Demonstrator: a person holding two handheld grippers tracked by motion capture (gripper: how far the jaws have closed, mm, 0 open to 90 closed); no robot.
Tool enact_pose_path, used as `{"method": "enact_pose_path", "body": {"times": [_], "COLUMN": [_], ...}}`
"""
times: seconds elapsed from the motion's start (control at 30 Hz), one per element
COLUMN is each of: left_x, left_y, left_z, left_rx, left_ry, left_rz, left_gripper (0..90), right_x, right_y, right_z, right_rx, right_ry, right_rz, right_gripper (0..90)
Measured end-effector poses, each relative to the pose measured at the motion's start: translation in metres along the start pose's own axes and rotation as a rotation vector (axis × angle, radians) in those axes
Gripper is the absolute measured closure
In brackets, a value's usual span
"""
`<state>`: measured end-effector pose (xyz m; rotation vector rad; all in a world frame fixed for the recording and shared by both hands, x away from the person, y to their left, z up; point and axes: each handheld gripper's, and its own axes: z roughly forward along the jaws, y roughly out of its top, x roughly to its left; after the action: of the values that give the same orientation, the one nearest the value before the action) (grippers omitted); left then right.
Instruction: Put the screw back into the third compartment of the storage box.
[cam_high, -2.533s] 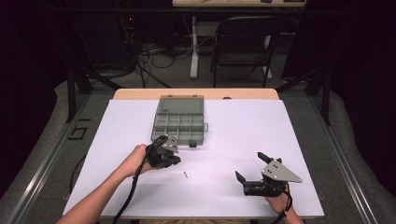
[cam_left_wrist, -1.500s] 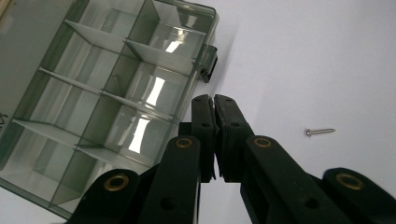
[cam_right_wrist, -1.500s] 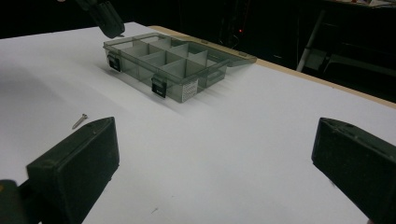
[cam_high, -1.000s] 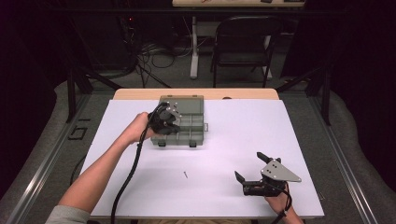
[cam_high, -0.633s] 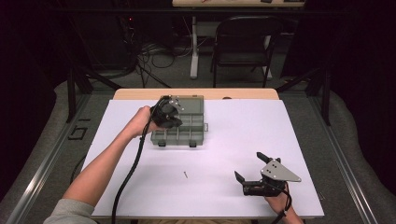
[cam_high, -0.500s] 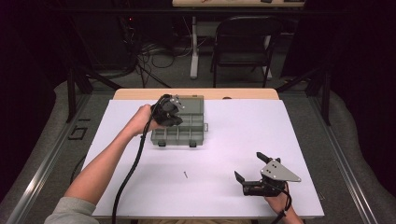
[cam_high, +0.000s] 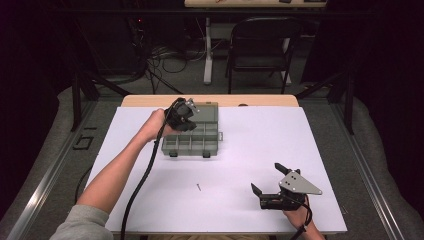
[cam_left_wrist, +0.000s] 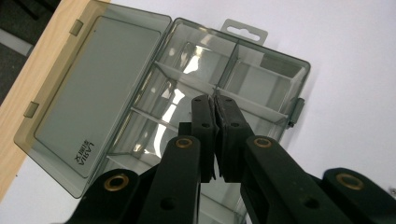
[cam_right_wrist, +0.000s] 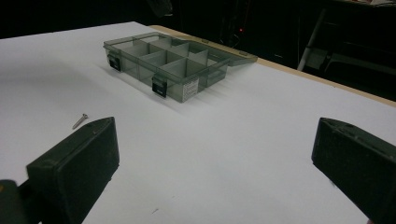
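Note:
A smoky grey compartment box (cam_high: 192, 142) lies at the back of the white table sheet (cam_high: 250, 145) with its lid (cam_left_wrist: 93, 88) folded flat open. My left gripper (cam_high: 187, 111) hovers over the box's back left part. In the left gripper view its jaws (cam_left_wrist: 215, 99) are shut above the dividers of the box (cam_left_wrist: 261, 84), and I see nothing between the pads. A small screw (cam_high: 198, 187) lies loose on the sheet in front of the box. My right gripper (cam_high: 266, 176) rests open at the front right, facing the box (cam_right_wrist: 163, 60) and the screw (cam_right_wrist: 80, 121).
The wooden table edge (cam_high: 260, 101) runs behind the box. A folding chair (cam_high: 260, 45) and cables on the floor stand beyond the table. The left gripper's cable (cam_high: 142, 185) trails along the forearm to the front edge.
My left gripper has travelled from the sheet near the screw up and back to a spot over the box's back left. The right gripper and the screw have stayed put.

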<state>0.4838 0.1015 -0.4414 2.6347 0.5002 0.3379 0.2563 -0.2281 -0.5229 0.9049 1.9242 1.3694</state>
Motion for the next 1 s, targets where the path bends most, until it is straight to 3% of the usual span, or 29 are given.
{"method": "enact_pose_path", "body": {"times": [0.37, 0.83, 0.9, 0.97, 1.0], "left_x": [0.013, 0.02, 0.02, 0.02, 0.02], "left_y": [0.003, 0.006, 0.006, 0.006, 0.006], "left_z": [0.012, 0.04, 0.041, 0.042, 0.044], "left_rx": [0.01, 0.054, 0.055, 0.06, 0.053], "left_ry": [-0.003, -0.036, -0.038, -0.042, -0.044], "left_rz": [-0.045, -0.09, -0.095, -0.094, -0.099], "left_gripper": [87.4, 86.8, 82.5, 71.6, 71.6], "right_x": [0.0, 0.0, 0.0, 0.0, 0.0], "right_y": [0.0, 0.0, 0.0, 0.0, 0.0], "right_z": [0.0, 0.001, 0.001, 0.001, 0.001], "right_rx": [0.002, 0.003, 0.005, 0.004, 0.004], "right_ry": [-0.002, 0.003, 0.004, 0.004, 0.004], "right_rz": [-0.002, -0.004, -0.004, -0.005, -0.005], "right_gripper": [0.2, 0.2, 0.2, 0.2, 0.2]}}
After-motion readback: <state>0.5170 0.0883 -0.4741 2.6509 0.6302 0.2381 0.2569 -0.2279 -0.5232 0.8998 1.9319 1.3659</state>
